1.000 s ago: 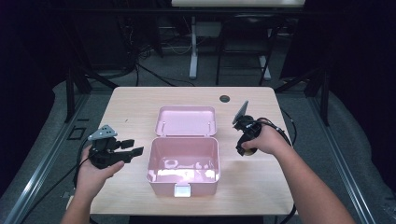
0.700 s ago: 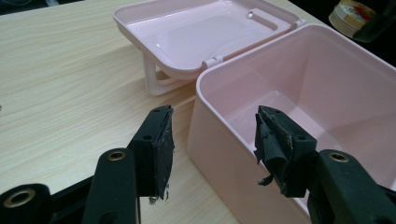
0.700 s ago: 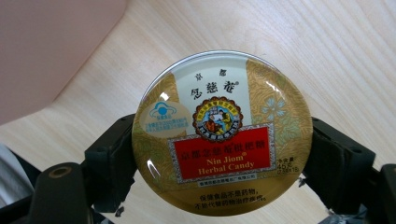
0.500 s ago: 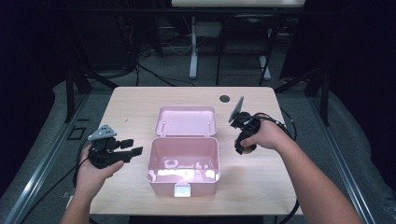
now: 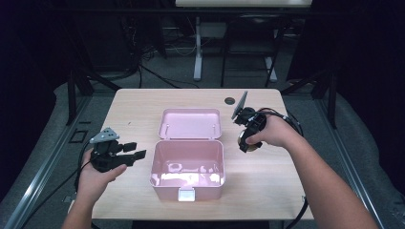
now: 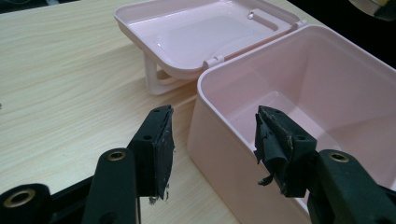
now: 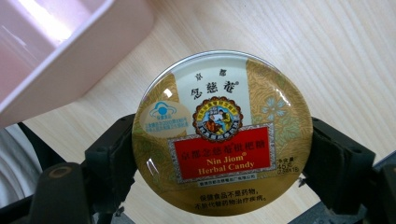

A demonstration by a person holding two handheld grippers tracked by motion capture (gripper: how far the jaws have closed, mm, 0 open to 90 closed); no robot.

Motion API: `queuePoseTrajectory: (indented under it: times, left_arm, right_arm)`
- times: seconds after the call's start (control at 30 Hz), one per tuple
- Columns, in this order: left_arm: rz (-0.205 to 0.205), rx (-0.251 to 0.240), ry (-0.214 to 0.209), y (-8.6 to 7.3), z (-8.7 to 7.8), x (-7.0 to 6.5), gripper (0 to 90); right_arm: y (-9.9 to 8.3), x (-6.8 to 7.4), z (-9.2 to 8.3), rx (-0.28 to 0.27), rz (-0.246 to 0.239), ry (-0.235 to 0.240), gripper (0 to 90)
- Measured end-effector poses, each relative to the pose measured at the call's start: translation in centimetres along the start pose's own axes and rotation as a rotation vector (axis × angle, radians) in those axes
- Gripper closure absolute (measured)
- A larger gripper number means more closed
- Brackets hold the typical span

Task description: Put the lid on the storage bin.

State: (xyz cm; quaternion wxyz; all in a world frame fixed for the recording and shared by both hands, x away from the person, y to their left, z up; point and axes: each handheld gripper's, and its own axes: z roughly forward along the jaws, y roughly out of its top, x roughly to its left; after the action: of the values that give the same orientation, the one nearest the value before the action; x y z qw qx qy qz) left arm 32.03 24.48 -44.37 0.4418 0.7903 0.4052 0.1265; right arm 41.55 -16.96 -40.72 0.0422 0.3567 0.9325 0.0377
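The right gripper (image 5: 247,138) holds the round candy tin (image 7: 222,133), jaws clamped on its opposite edges, and the printed lid faces straight up at that gripper's camera. Being a disc, it has no long axis to call; its label text reads level across the right gripper view, spanning from jaw to jaw. The look: glossy gold lid, red band reading "Nin Jiom Herbal Candy", a small picture medallion above it, Chinese characters top and bottom. In the high view the tin sits over the table (image 5: 277,181) toward its right edge, just right of the pink box (image 5: 187,164), near the hinge line. The box stands open at the table's middle, its lid (image 5: 191,123) laid back flat. The left gripper (image 5: 136,151) hovers near the left edge, jaws spread wide and gripping nothing, aimed at the box's wall.
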Motion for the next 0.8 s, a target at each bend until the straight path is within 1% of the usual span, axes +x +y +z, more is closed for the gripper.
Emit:
queuePoseTrajectory:
  times: [0.17,0.33,0.43,0.6,0.67,0.8]
  left_arm:
    - [-0.003,0.003,0.000,0.0,0.0,0.0,46.6]
    - [0.003,-0.003,0.003,0.0,0.0,0.0,47.3]
    - [0.000,-0.001,0.004,0.0,0.0,0.0,47.3]
    - [-0.003,0.001,0.002,0.0,0.0,0.1,47.3]
    - [-0.002,0.001,0.002,0.0,0.0,0.1,47.4]
    - [-0.001,0.003,0.005,-0.1,0.0,0.1,47.7]
  right_arm:
    - [0.2,0.3,-1.0,0.005,-0.031,-0.004,19.6]
    - [0.4,0.6,-1.6,-0.001,-0.037,0.007,19.6]
    - [0.5,0.8,-1.6,-0.003,-0.062,0.002,19.6]
    - [1.1,1.9,-1.6,0.003,-0.137,-0.013,19.6]
    - [1.5,2.5,-1.6,-0.006,-0.171,-0.011,19.6]
    - [2.3,3.7,-1.7,-0.020,-0.216,-0.011,19.7]
